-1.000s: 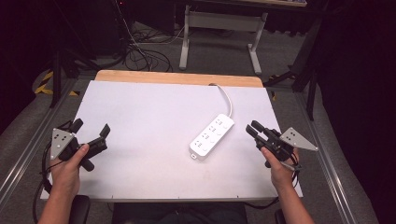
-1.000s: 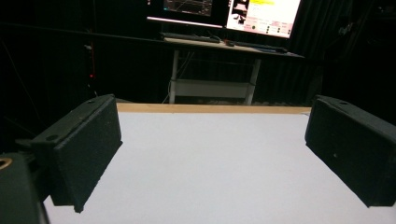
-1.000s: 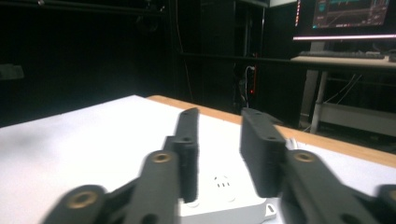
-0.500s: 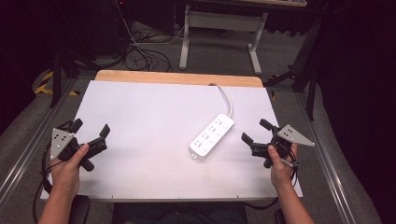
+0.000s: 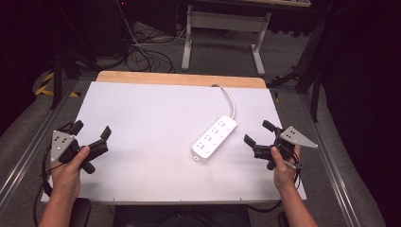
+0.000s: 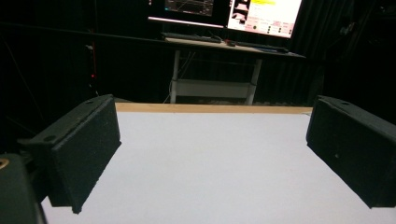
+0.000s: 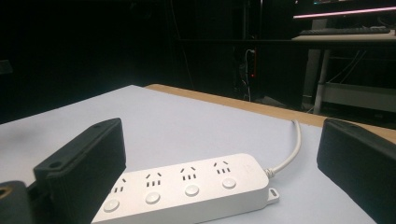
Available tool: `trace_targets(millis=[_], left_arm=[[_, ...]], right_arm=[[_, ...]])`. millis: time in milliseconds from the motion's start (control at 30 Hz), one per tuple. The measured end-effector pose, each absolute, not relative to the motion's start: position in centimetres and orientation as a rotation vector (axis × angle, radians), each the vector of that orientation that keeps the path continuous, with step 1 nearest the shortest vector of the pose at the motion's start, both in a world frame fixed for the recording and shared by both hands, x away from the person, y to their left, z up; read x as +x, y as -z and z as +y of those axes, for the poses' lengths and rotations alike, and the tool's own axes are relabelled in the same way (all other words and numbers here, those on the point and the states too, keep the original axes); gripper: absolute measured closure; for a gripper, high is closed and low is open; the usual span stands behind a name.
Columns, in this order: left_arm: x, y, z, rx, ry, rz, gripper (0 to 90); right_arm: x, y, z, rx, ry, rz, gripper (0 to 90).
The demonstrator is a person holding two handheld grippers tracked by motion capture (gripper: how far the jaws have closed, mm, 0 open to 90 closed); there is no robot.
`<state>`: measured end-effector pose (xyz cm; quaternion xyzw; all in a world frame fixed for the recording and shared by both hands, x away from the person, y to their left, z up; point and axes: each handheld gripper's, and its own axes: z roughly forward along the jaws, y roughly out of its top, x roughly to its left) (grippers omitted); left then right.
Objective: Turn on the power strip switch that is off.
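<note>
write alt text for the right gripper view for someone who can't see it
A white power strip with four sockets and four round buttons lies on a white table, seen between the right gripper's two open black jaws. Its white cable curves off toward the table's wooden far edge, with a dark room beyond.

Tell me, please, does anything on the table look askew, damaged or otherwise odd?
Nothing stands out. The white power strip lies flat and intact, diagonal on the table, its cable running off the far edge. Nothing is spilled.

Dark room w/ black curtains, grey floor point(image 5: 293, 56) carrying tangled cables point(image 5: 142, 52), white-legged desk point(image 5: 222, 21) standing behind, monitors point(image 6: 224, 11) glowing on top.
</note>
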<state>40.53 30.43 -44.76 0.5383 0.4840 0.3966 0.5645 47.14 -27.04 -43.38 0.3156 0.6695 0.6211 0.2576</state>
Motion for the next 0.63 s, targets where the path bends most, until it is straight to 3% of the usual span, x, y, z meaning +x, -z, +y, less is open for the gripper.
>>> trace_targets(millis=[633], left_arm=[[40.47,44.78,30.46,1.264,-0.936,1.140,3.5]], right_arm=[[47.21,43.47,-26.60,0.828,-1.667,1.846,1.8]])
